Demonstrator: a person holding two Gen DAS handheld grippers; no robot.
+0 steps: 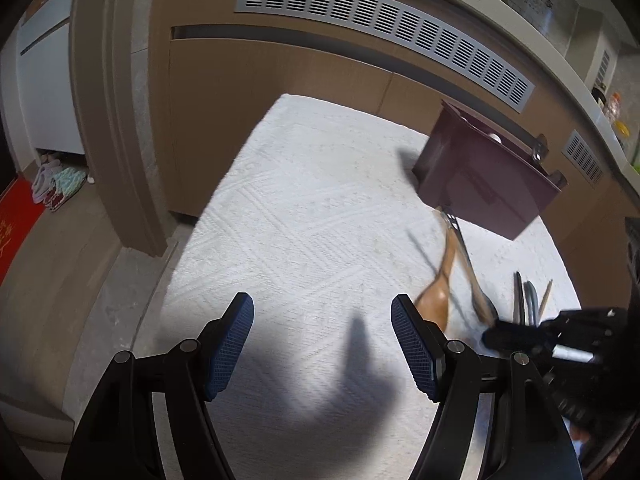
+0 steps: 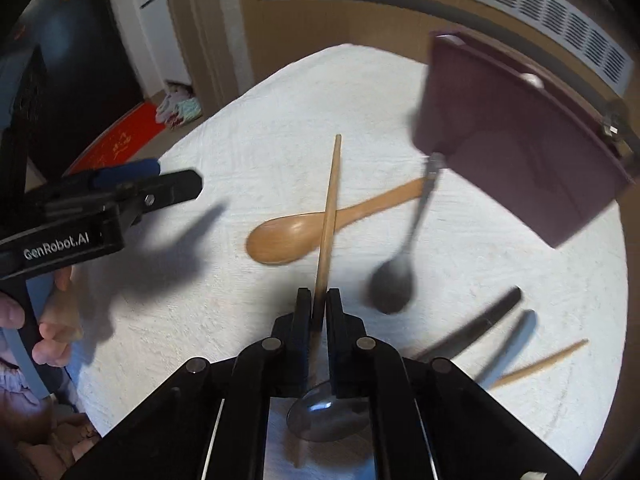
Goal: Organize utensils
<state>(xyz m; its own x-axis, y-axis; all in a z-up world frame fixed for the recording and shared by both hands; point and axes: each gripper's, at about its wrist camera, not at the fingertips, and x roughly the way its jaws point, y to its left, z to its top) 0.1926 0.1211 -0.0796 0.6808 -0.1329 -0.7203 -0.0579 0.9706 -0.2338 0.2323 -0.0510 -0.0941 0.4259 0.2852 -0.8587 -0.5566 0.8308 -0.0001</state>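
My right gripper is shut on a wooden chopstick that points forward above a wooden spoon. A dark metal spoon lies to the right of it, its handle reaching toward a maroon utensil holder. A second chopstick and dark-handled cutlery lie at the right. A steel spoon bowl shows beneath my right gripper. My left gripper is open and empty above the white cloth. The wooden spoon and the holder show to its right.
The white textured cloth covers a table that stands against a brown cabinet with a vent grille. The table's left edge drops to the floor, where slippers and a red mat lie. The left gripper also shows in the right wrist view.
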